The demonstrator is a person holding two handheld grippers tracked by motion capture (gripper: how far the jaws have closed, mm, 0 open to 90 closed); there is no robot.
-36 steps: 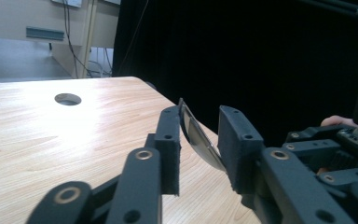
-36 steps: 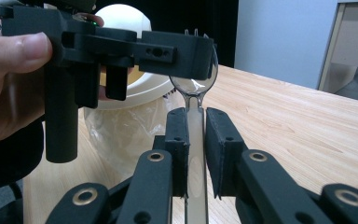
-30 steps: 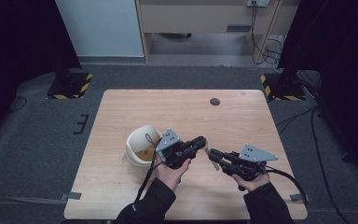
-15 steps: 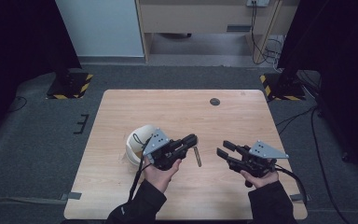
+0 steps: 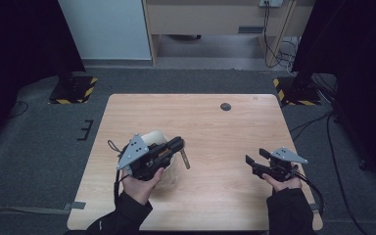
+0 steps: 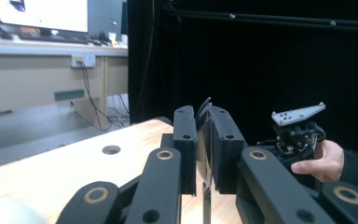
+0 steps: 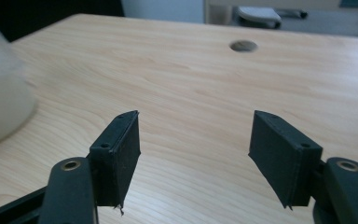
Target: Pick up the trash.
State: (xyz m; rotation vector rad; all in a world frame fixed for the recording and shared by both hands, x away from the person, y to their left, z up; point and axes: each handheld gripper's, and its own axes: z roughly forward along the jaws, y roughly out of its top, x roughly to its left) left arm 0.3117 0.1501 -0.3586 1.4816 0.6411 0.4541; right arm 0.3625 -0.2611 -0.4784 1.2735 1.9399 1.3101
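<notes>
- Where the grey carpet floor (image 5: 39,147) spreads under everything, two yellow-black striped stand bases (image 5: 73,90) sit left and right behind the table, a pale wood desk (image 5: 215,17) with hanging cables stands at the back, black curtains hang at both sides
- light wood table (image 5: 210,132), rounded corners, grain running across, bare but for a few things; dark round grommet hole (image 5: 225,106) near its far edge, right of centre
- white rounded bowl-like object (image 5: 152,139) on the table's left half, partly hidden behind the left gripper; exact shape cannot be told; blurred white mass at left edge in right gripper view
- left gripper (image 5: 180,147) held in the left hand (image 5: 139,182) over the white object, grey three-cornered plate on top, jaws pressed together on a thin dark flat strip (image 5: 184,159) that hangs down slanted toward the table; in left gripper view (image 6: 204,154) the strip sits edge-on between the pads
- right gripper (image 5: 254,159) in the right hand (image 5: 284,182), well apart on the table's right side, low above the wood, jaws wide apart with nothing between them (image 7: 196,158)
- dark sleeves at both wrists
</notes>
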